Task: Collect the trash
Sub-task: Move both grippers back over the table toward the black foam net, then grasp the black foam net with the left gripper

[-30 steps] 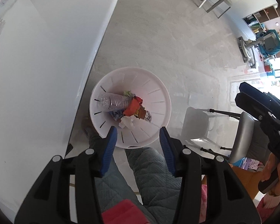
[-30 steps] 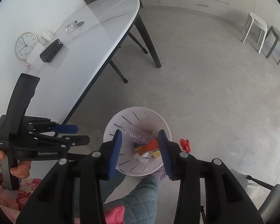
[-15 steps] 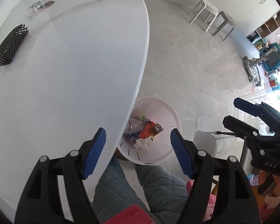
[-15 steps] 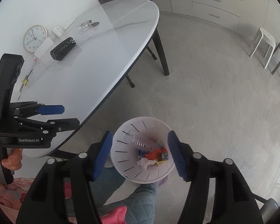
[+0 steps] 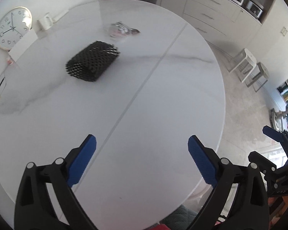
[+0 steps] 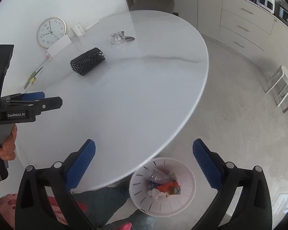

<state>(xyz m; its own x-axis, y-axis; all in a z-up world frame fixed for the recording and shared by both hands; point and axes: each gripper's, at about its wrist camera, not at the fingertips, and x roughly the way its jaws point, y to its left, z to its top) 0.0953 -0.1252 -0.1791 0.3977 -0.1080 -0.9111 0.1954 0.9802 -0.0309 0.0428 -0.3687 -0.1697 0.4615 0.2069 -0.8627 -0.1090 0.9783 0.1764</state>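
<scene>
Both grippers wide apart, holding nothing: left gripper (image 5: 142,153) over white table (image 5: 163,115), right gripper (image 6: 144,157) at table edge. Black mesh sleeve (image 6: 87,61) and crumpled clear wrapper (image 6: 120,37) lie on table; white trash bin (image 6: 188,197) with trash sits on floor below

bare near tabletop (image 5: 144,115), mesh sleeve (image 5: 92,63) beyond

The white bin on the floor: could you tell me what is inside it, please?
The white bin holds a clear plastic bottle, crumpled white tissue and orange wrappers. Anything beneath them is hidden.
</scene>
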